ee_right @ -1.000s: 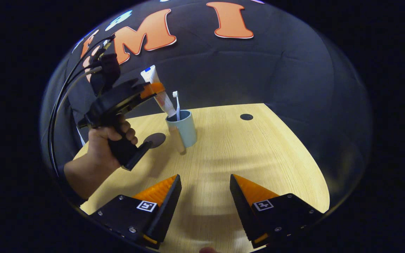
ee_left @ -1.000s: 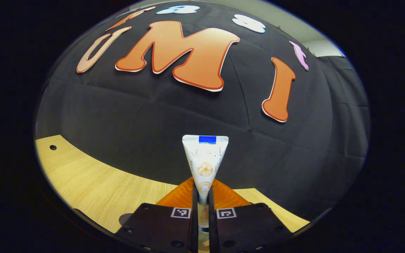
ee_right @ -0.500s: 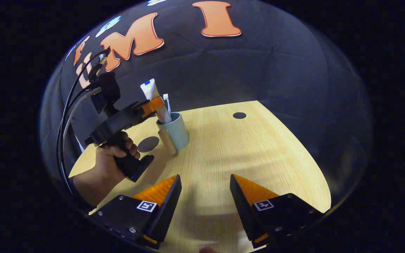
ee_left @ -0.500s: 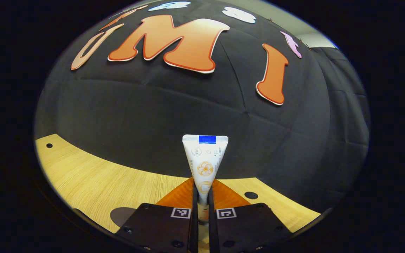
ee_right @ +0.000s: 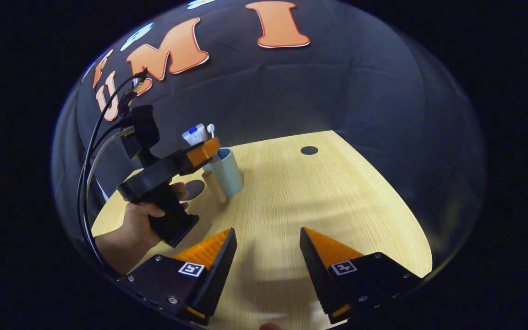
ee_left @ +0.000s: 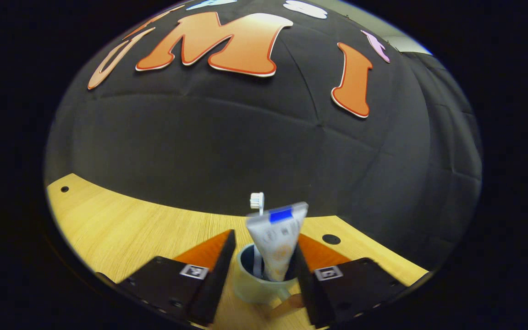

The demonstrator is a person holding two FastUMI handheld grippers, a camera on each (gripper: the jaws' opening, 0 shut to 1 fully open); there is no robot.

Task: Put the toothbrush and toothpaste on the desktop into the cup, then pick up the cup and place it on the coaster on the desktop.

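In the left gripper view a pale blue-green cup stands on the wooden desktop between my fingers. The white toothpaste tube leans inside it, and a toothbrush sticks up behind the tube. My left gripper is open around the cup's mouth and touches nothing. The right gripper view has the same cup, its wooden handle, the toothpaste tube, the toothbrush and the left gripper over the rim. A dark round coaster lies just left of the cup. My right gripper hangs open, nearer the front.
A hand holds the left gripper's grip, with cables trailing up from it. A small dark hole sits in the desktop to the cup's right. The black cloth wall closes off the desk's far edge.
My left gripper has opened and let go of the toothpaste tube, which has dropped into the cup beside the toothbrush. The right gripper has stayed where it was, open.
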